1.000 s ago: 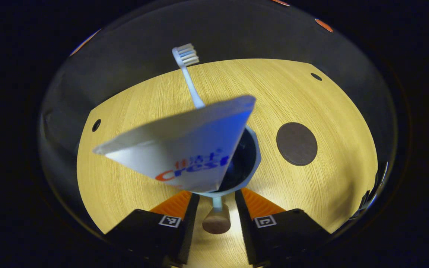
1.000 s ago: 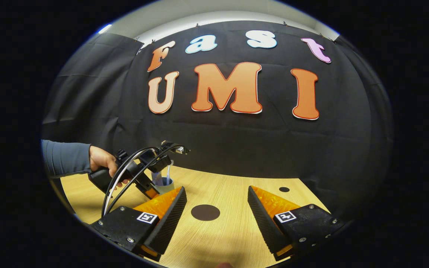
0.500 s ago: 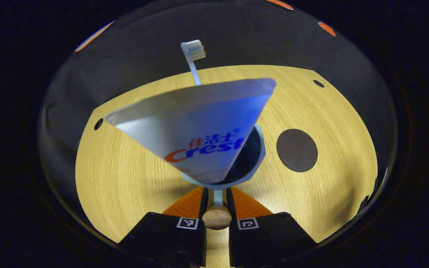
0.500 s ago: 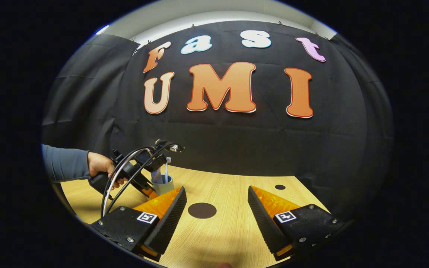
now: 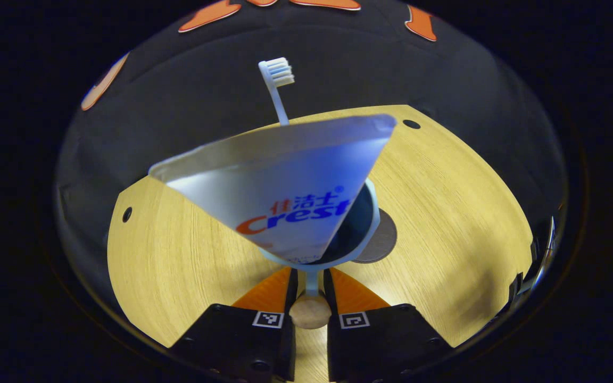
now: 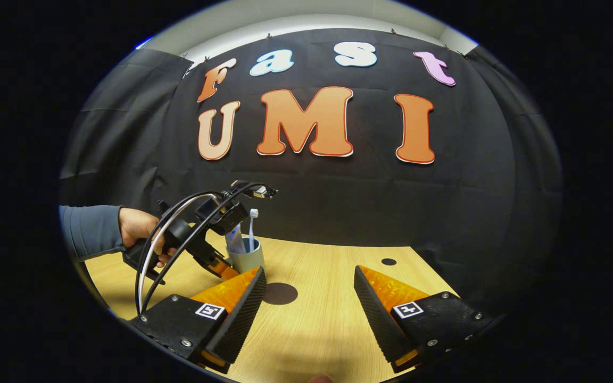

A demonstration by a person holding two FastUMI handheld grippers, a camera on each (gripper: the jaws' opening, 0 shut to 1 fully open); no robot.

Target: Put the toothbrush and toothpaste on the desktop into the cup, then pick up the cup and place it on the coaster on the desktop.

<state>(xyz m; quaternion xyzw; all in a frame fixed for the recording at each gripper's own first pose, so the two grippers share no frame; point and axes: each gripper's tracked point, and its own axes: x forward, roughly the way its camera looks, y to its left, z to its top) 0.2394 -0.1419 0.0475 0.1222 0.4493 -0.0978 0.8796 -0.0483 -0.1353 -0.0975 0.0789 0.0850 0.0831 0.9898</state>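
My left gripper (image 5: pixel 310 274) is shut on the stem of the pale blue cup's (image 5: pixel 373 213) handle, just ahead of its wooden knob (image 5: pixel 310 311). The white-and-blue toothpaste tube (image 5: pixel 280 197) and the white toothbrush (image 5: pixel 276 80) stand in the cup. The dark round coaster (image 5: pixel 382 242) peeks out from behind the cup's right rim. In the right gripper view the cup (image 6: pixel 248 259) is at the left, held by the left gripper (image 6: pixel 222 267), up and left of the coaster (image 6: pixel 279 293). My right gripper (image 6: pixel 309 276) stands open over the table with nothing between its fingers.
The wooden table (image 6: pixel 317 319) has small dark holes (image 5: pixel 411 124) (image 5: pixel 126 214) (image 6: pixel 388 261) near its corners. A hand (image 6: pixel 136 234) in a grey-blue sleeve holds the left gripper, with black cables looping over it. Black cloth walls close the back and sides.
The left gripper shut on the cup's handle, then carried the cup up and right. The coaster, apart from the cup before, is now partly behind its rim. The right gripper stays open.
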